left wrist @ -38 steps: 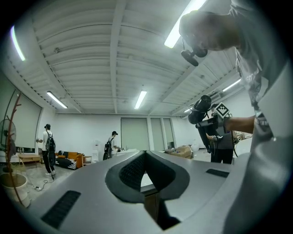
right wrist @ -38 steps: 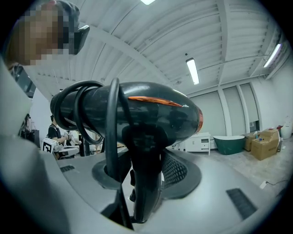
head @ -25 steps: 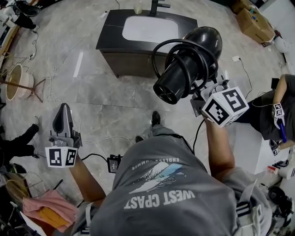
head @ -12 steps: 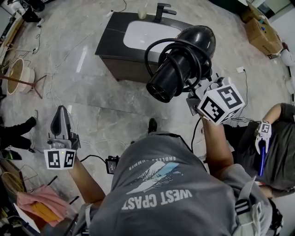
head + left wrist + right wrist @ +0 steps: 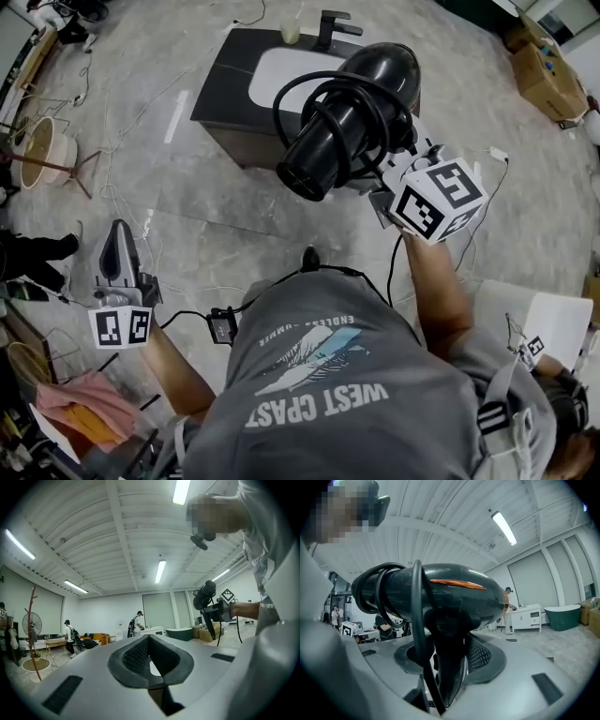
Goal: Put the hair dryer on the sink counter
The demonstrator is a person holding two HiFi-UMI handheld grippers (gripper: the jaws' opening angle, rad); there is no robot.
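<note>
A black hair dryer (image 5: 342, 122) with its cord looped round the barrel is held up in the air, nozzle pointing lower left. My right gripper (image 5: 392, 161) is shut on its handle (image 5: 449, 667), which stands between the jaws in the right gripper view. Beyond it on the floor stands the dark sink counter (image 5: 214, 86) with a white basin (image 5: 270, 67) and a black faucet (image 5: 328, 22). My left gripper (image 5: 119, 246) hangs low at the left, shut and empty; its pads (image 5: 136, 656) meet in the left gripper view, where the hair dryer (image 5: 205, 595) shows far right.
Cables trail over the marble floor. A wooden stand with a basket (image 5: 39, 161) is at the left, cardboard boxes (image 5: 548, 67) at the upper right, a white sheet (image 5: 530, 319) at the right, a pink cloth (image 5: 70, 412) at the lower left. A small cup (image 5: 291, 33) stands on the counter.
The hair dryer and right gripper have shifted left and up in the head view, now overlapping the sink counter's right side. The seated person at the right has dropped out of view. The left gripper hardly moved.
</note>
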